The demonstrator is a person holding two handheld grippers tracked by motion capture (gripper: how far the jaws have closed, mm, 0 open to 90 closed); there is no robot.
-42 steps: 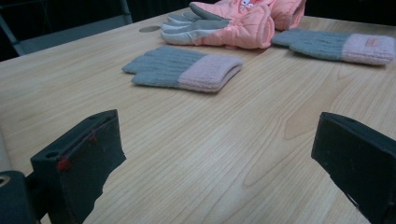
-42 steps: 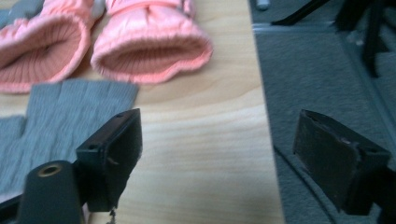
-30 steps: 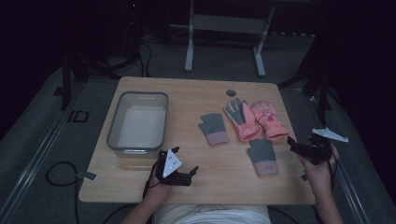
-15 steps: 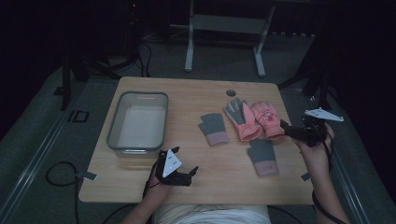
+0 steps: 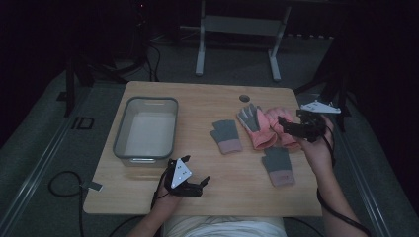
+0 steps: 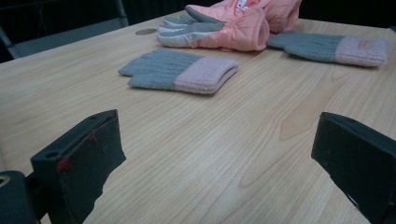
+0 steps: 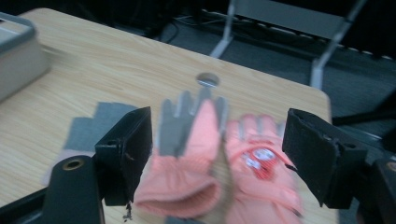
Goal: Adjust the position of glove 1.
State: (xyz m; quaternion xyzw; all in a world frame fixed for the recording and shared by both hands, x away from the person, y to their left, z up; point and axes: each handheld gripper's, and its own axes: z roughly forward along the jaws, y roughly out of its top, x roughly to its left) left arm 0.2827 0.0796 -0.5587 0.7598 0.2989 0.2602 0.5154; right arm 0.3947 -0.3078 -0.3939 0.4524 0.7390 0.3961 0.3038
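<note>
Two pink ski gloves [image 5: 257, 129] [image 7: 187, 172] lie side by side at the table's right middle, palms grey. One grey knit glove with a pink cuff [image 5: 226, 136] [image 6: 182, 70] rests left of them. A second knit glove [image 5: 278, 166] [image 6: 331, 46] lies nearer the front. My right gripper [image 5: 284, 126] [image 7: 217, 126] hovers over the pink gloves, pointing left. Its jaws have just been closing a little but still stand open, gripping nothing. My left gripper [image 5: 202, 186] [image 6: 215, 135] rests low at the table's front, open, with bare wood between its jaws.
A clear grey bin [image 5: 121, 133] [image 7: 18, 51] stands on the left half of the wooden table [image 5: 207, 163]. A round cable hole [image 5: 244, 98] sits near the far edge. A metal frame [image 5: 237, 29] stands on the floor behind the table.
The right gripper has risen from beside the table's right edge and moved leftward, over the pink gloves. The left gripper has stayed put.
</note>
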